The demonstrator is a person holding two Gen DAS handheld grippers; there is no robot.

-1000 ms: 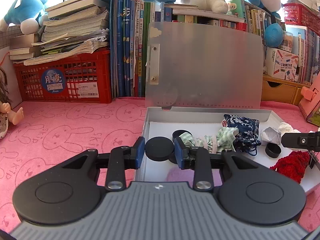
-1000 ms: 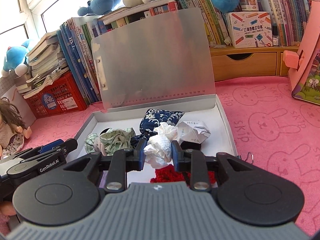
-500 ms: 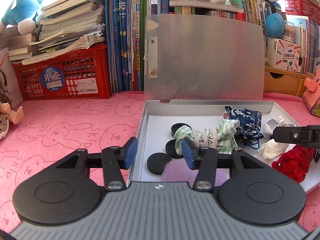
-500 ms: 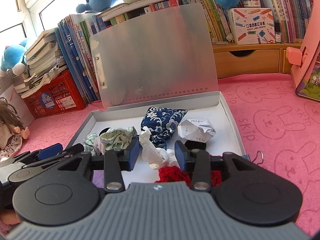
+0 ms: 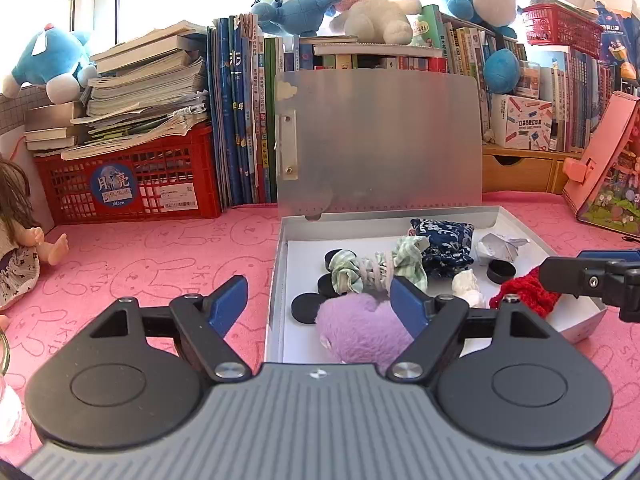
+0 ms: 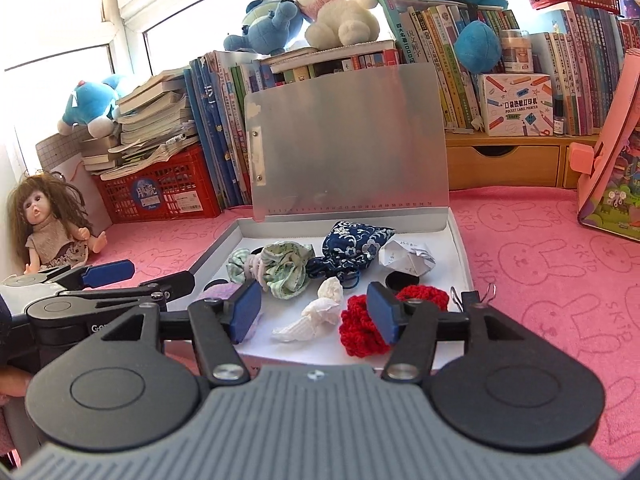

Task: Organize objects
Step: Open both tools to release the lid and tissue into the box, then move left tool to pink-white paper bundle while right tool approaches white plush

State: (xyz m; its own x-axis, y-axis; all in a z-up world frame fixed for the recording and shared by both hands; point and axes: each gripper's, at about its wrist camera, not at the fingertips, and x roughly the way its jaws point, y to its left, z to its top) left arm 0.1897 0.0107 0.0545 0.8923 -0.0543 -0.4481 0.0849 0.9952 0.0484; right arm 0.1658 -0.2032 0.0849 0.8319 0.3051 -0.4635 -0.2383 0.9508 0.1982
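An open white box (image 5: 276, 280) with a raised grey lid (image 5: 380, 144) lies on the pink mat. In it are black discs (image 5: 306, 308), a green checked scrunchie (image 5: 376, 268), a blue floral pouch (image 5: 444, 240), folded paper (image 5: 500, 246), a white tissue wad (image 6: 316, 316), a red knitted piece (image 6: 362, 328) and a purple plush (image 5: 360, 330). My left gripper (image 5: 318, 308) is open and empty above the box's near left corner. My right gripper (image 6: 314, 312) is open and empty over the tissue at the box's near edge.
A red crate (image 5: 132, 184) with stacked papers and a row of books (image 5: 240, 128) stand behind the box. A doll (image 6: 52, 228) sits at the left. A wooden drawer unit (image 6: 504, 164) and a pink board (image 6: 608, 148) are at the right. Binder clips (image 6: 472, 294) lie by the box.
My left gripper let go of a black disc, which now lies in the box, and opened wide. My right gripper let go of the tissue wad, opened, and both pulled back.
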